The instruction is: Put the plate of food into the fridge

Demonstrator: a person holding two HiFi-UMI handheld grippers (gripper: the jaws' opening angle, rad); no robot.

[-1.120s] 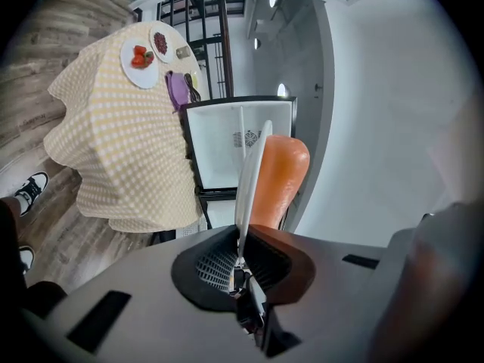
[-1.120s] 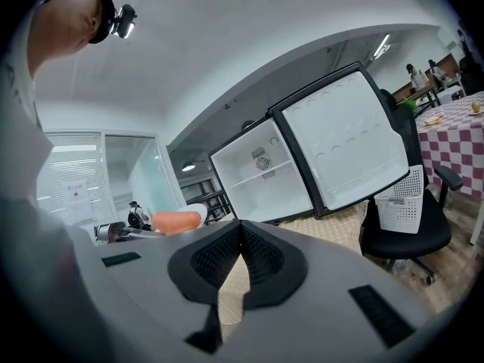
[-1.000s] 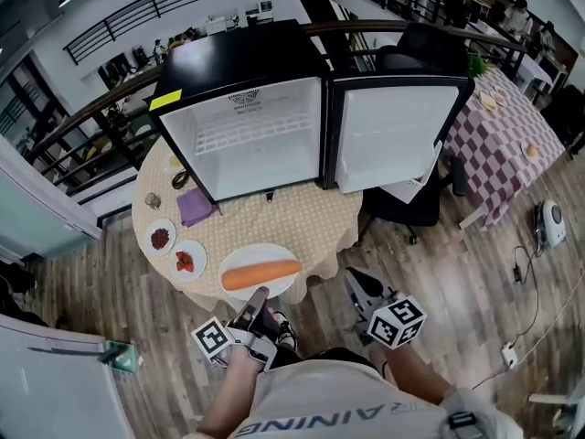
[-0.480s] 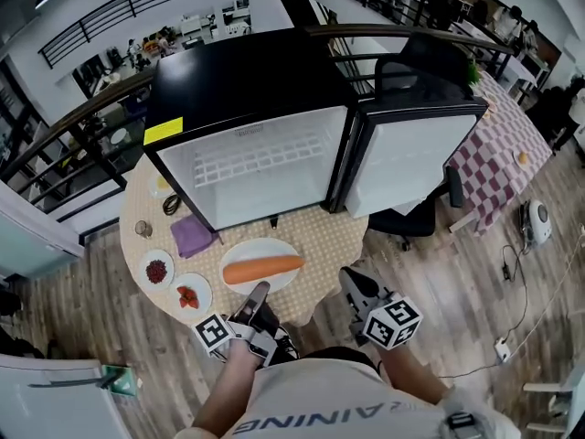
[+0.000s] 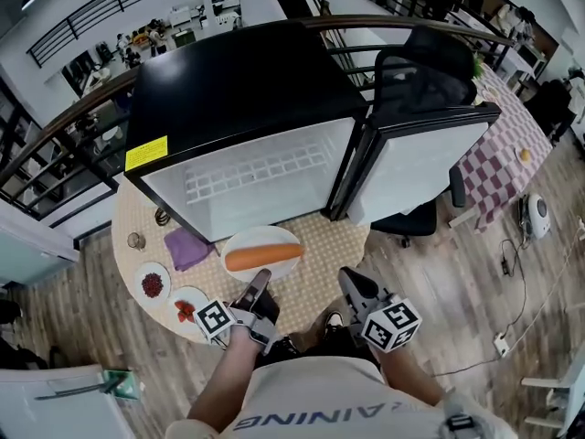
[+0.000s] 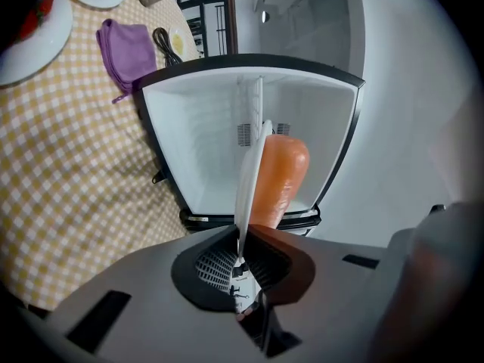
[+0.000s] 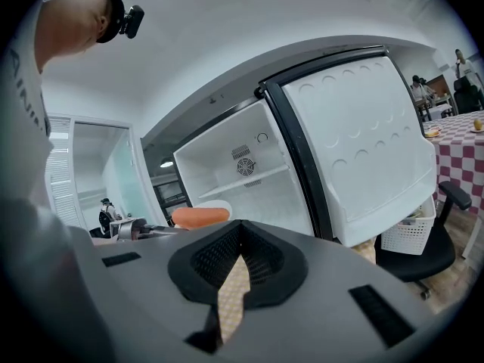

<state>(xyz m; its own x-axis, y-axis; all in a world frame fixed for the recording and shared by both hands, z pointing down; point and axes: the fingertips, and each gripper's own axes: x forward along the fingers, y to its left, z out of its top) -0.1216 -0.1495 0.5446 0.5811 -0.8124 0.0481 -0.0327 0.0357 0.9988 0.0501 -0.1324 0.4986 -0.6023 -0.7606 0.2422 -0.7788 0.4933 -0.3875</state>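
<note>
The plate [image 5: 239, 243] of carrot [image 5: 263, 257], rim pinched in the left gripper [image 5: 260, 280], hangs before the open fridge [image 5: 256, 176], not yet inside; right gripper [image 5: 353, 283] closed, empty.

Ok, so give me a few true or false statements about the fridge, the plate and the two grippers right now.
1. The fridge has its door open. True.
2. The left gripper is clamped on the rim of the plate. True.
3. The plate carries a banana. False: a carrot lies on it.
4. The right gripper holds the purple cloth. False: it holds nothing, and the cloth lies on the table.
5. The plate sits on the fridge shelf. False: it is outside, in front of the fridge opening.
</note>
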